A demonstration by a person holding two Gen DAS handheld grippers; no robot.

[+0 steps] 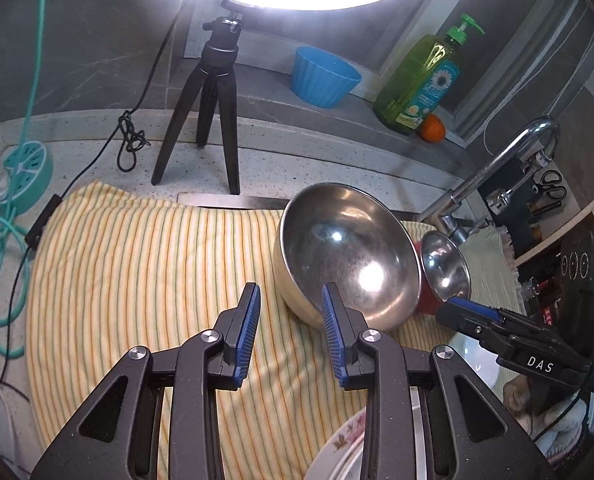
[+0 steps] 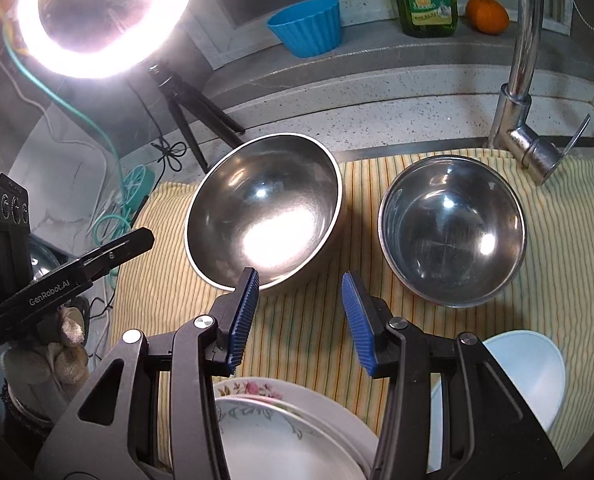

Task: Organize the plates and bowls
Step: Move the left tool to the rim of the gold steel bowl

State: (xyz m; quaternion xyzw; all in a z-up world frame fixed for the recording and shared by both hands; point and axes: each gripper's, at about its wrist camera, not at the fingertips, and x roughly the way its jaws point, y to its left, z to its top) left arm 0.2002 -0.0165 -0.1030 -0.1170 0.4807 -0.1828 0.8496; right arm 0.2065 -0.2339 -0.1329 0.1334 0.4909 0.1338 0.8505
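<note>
A large steel bowl [image 2: 265, 216] and a smaller steel bowl [image 2: 453, 232] stand side by side on a striped cloth [image 2: 305, 320]. Nearer me lie a stack of floral plates [image 2: 265, 412] and a white bowl [image 2: 537, 364]. My right gripper [image 2: 300, 280] is open and empty, hovering just before the gap between the two steel bowls; its left fingertip overlaps the large bowl's near rim. My left gripper [image 1: 291, 292] is open with nothing between its fingers, just short of the large bowl [image 1: 349, 248]. The small bowl [image 1: 445, 268] sits behind the right gripper [image 1: 469, 312].
A ring light on a black tripod [image 1: 205, 112] stands behind the cloth. On the ledge are a blue cup [image 1: 323, 76], a green soap bottle [image 1: 417, 80] and an orange [image 1: 432, 128]. A faucet [image 2: 517, 92] rises at the right; a teal power strip [image 1: 25, 172] and cables lie left.
</note>
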